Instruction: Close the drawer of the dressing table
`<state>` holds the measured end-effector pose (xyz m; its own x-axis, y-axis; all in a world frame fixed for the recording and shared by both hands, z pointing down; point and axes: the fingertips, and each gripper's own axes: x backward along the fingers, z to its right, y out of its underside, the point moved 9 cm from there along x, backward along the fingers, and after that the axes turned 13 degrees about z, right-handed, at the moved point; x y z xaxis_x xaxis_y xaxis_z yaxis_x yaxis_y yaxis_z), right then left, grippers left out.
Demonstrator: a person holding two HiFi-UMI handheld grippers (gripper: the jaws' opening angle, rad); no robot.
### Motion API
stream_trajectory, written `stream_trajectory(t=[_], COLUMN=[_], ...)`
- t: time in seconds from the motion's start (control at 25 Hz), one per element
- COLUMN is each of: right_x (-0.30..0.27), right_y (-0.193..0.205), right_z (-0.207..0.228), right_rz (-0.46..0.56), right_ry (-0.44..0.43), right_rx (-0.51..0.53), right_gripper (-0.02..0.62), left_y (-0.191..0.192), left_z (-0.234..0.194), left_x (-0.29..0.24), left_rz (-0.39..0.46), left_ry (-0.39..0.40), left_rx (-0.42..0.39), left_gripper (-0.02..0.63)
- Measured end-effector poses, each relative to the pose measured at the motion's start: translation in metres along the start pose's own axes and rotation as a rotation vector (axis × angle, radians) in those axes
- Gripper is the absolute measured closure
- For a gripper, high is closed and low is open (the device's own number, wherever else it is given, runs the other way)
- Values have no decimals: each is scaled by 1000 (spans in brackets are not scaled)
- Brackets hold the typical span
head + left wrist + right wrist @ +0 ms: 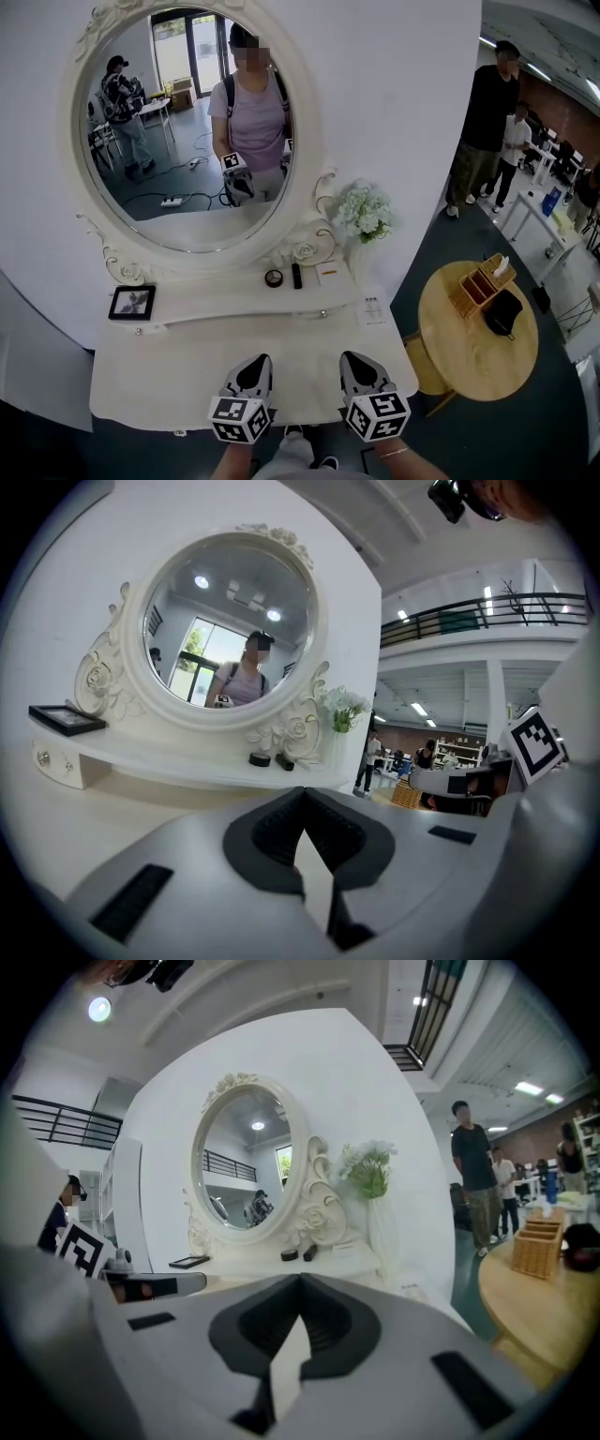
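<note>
Left gripper [304, 791]: jaws closed tip to tip, nothing between them.
Right gripper [300, 1279]: jaws closed too, empty.
Dressing table [169, 375]: both grippers are above its front edge.
Drawer [323, 313]: knobbed front under the raised shelf, sitting flush.
Writing: printed card [373, 307] at the table's right end, too small to read.

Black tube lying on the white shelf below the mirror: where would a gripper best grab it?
Probably across its slim middle, from above, jaws closing left-right: the black tube lies flat, pointing toward the oval mirror, with a gap to the round black case beside it.
</note>
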<state>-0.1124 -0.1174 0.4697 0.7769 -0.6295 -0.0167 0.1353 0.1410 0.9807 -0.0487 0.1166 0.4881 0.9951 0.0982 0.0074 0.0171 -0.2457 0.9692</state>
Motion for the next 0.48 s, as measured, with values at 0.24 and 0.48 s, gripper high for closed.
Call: stream_trajectory(t=[0.24,0.48], right_x=[2,0], right_y=[-2,1], right_z=[3,3], right_rz=[5,0], right_ry=[-19,-22], right_rx=[2,-19], right_gripper=[592,592], left_y=[1,0], left_z=[7,5], left_x=[1,2], left_rz=[4,-12], left_ry=[-11,-20], left_rx=[2,-3], left_gripper=[604,604])
